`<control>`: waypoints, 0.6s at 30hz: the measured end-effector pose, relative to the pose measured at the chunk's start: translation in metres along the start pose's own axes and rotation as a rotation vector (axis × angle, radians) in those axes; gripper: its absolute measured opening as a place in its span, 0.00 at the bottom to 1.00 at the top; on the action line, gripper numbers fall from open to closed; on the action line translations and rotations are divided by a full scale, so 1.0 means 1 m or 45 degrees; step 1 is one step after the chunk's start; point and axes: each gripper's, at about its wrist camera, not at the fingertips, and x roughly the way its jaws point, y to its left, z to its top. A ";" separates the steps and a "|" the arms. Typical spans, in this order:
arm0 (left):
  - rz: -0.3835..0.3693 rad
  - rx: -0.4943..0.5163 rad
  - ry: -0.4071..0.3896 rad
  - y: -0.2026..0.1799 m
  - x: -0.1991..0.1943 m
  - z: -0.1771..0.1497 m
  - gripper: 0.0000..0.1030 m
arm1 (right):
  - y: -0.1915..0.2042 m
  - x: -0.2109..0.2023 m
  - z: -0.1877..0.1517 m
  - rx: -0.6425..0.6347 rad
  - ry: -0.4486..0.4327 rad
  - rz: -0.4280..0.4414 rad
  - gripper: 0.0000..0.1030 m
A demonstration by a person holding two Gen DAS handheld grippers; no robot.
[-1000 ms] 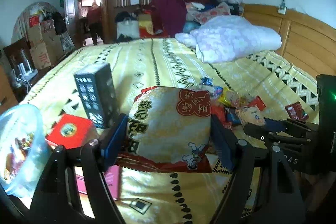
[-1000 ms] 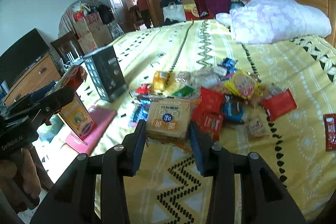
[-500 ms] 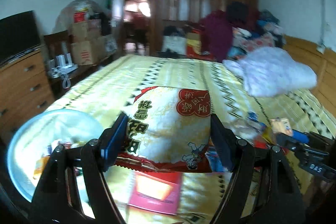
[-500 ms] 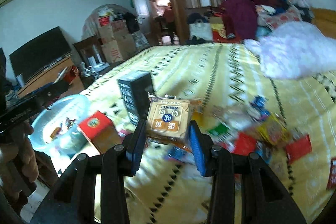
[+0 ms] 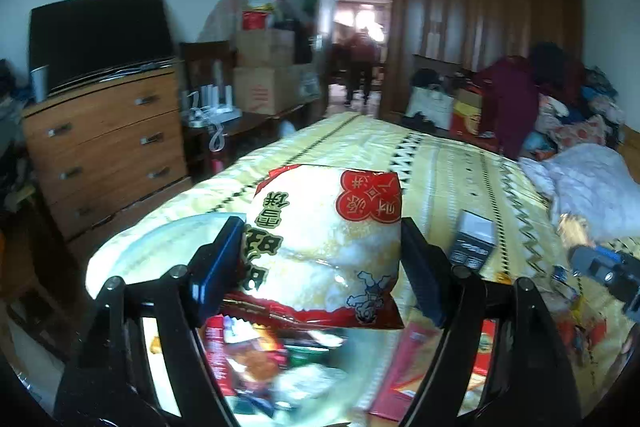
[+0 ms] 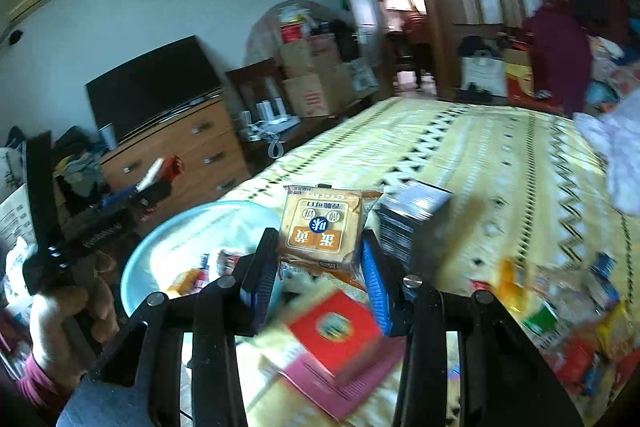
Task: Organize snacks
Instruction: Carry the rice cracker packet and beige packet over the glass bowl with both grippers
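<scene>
Hand (image 6: 60,311) gripping the left gripper (image 6: 160,183) shows only from the right wrist.

The left gripper (image 5: 320,267) clamps a puffy white-and-red snack bag (image 5: 326,247) between its 2 dark pads, held above a pale blue bowl (image 5: 120,259) with blurred packets inside. Behind lies the yellow patterned bedspread (image 5: 440,163) — a dark box (image 5: 474,241) stands on it at right. A wooden dresser (image 5: 104,143) stands at left.
</scene>
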 end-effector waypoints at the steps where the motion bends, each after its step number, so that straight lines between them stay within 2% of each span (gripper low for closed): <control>1: 0.013 -0.011 0.000 0.006 0.001 0.000 0.75 | 0.010 0.009 0.006 -0.011 0.008 0.029 0.43; 11: 0.138 -0.155 0.046 0.073 0.018 -0.007 0.75 | 0.099 0.083 0.029 -0.132 0.101 0.204 0.43; 18: 0.157 -0.197 0.089 0.096 0.030 -0.013 0.75 | 0.131 0.117 0.035 -0.169 0.140 0.259 0.43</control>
